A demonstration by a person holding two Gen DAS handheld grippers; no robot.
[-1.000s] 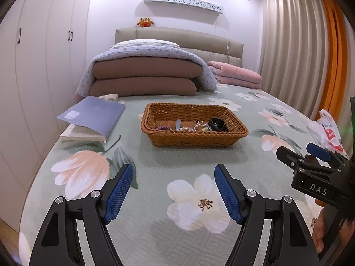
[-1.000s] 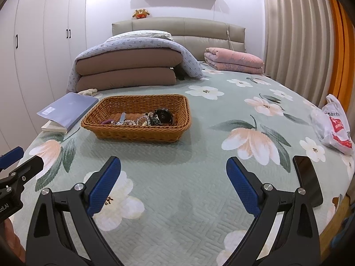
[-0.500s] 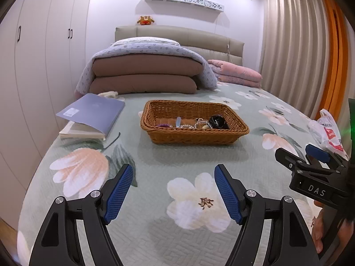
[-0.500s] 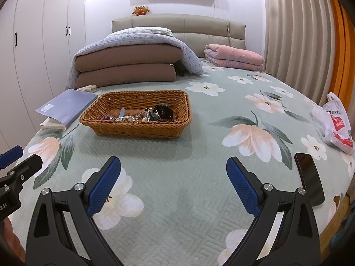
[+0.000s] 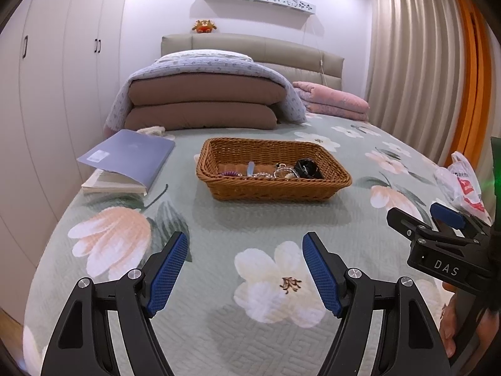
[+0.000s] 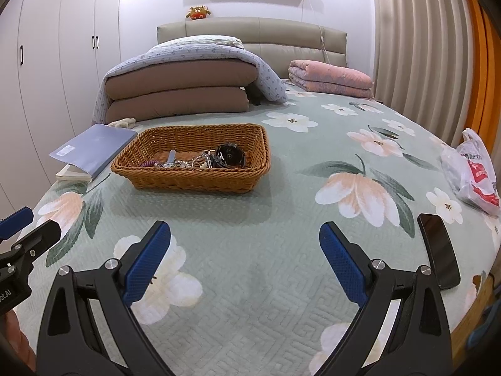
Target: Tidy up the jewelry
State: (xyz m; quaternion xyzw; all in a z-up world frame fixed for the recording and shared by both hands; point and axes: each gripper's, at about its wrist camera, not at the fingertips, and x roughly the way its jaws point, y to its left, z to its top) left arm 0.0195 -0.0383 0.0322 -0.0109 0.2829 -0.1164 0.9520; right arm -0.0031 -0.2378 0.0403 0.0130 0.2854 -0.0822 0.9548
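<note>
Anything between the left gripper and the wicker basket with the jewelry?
Nothing visible. Only bare floral bedspread lies between the open left gripper and the wicker basket. The book sits off to the basket's left, clear of the path.

a brown woven wicker basket (image 5: 272, 185) sits flat on the flowered bedspread, rectangular with low flared walls. the jewelry (image 5: 269, 172) lies in a loose heap along its near side: a purple coil, pale beaded bracelets and chains, and a black watch (image 6: 230, 156) at the right end.
</note>
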